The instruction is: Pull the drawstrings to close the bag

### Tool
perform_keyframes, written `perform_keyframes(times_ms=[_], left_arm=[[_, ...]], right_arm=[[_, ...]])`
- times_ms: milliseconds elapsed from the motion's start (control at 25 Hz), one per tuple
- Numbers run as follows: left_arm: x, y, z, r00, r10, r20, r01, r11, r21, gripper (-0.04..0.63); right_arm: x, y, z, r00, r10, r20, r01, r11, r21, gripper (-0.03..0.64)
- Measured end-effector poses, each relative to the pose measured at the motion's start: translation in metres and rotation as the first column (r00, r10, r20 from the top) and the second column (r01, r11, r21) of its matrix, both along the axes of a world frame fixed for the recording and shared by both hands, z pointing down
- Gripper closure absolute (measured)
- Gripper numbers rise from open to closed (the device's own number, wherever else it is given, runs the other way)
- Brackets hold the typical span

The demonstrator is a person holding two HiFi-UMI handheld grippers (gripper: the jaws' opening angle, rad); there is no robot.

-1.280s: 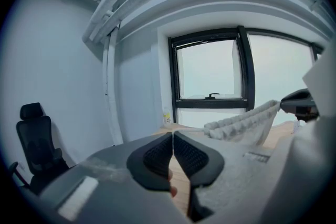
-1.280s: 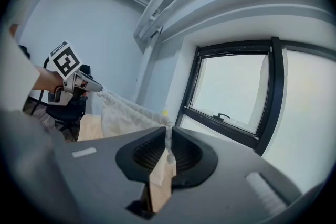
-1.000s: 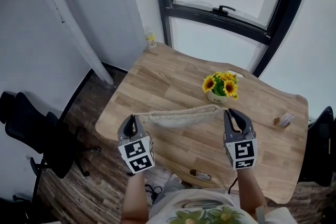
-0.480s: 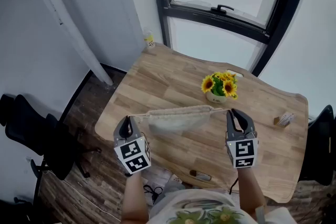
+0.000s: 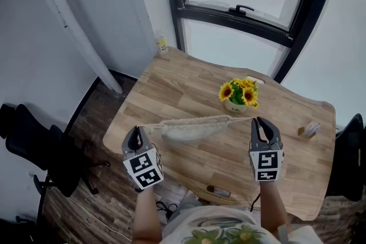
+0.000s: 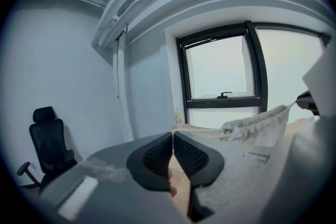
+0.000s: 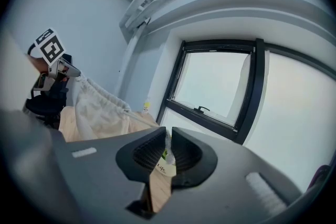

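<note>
While pinching one cord end apiece, holding the bag (image 5: 191, 127) slung between the two claws, in the lower middle of the head view, over the near part of the counter (image 5: 183, 86). Hard to tell whether resting on the wood or hanging just clear of it.

Left claw (image 5: 135, 132), lower left: pressed together on the left drawstring (image 5: 150, 126), ribbed pads (image 6: 157, 157) meeting with no gap, the cord leading off right toward the gathered mouth of the bag.

Right claw (image 5: 258, 122), lower right: nipped tight on the right drawstring (image 5: 241, 119), a thin pale strand caught at the very tips, the cloth hanging at centre left of the right gripper view.

Gripped out on the cords rather than on the fabric, most likely to leave the cloth free to slide and bunch along them. Held opposite each other and roughly level, so as to pull straight outward on both sides at once.

Top edge already crinkled yet still fairly long across; probably only partly closed, calling for more spread between the claws.

Sunflower pot (image 5: 240, 94) just behind the right end: worth minding during any wider pull.
</note>
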State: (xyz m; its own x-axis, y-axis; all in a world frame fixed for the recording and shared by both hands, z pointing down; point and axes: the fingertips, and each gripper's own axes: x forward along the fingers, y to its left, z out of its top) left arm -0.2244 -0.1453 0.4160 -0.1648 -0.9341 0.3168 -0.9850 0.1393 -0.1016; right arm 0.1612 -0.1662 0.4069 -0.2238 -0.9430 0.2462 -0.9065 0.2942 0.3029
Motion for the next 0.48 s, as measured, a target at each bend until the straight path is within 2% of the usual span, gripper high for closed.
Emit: perform_keyframes(times_ms=[480], left_arm=[[0.0, -0.003, 0.0, 1.0, -0.008, 0.002, 0.008, 1.0, 0.001, 0.581]], right_arm=[[0.019, -0.003, 0.003, 0.996, 0.065, 0.065, -0.063, 0.998, -0.023, 0.58]])
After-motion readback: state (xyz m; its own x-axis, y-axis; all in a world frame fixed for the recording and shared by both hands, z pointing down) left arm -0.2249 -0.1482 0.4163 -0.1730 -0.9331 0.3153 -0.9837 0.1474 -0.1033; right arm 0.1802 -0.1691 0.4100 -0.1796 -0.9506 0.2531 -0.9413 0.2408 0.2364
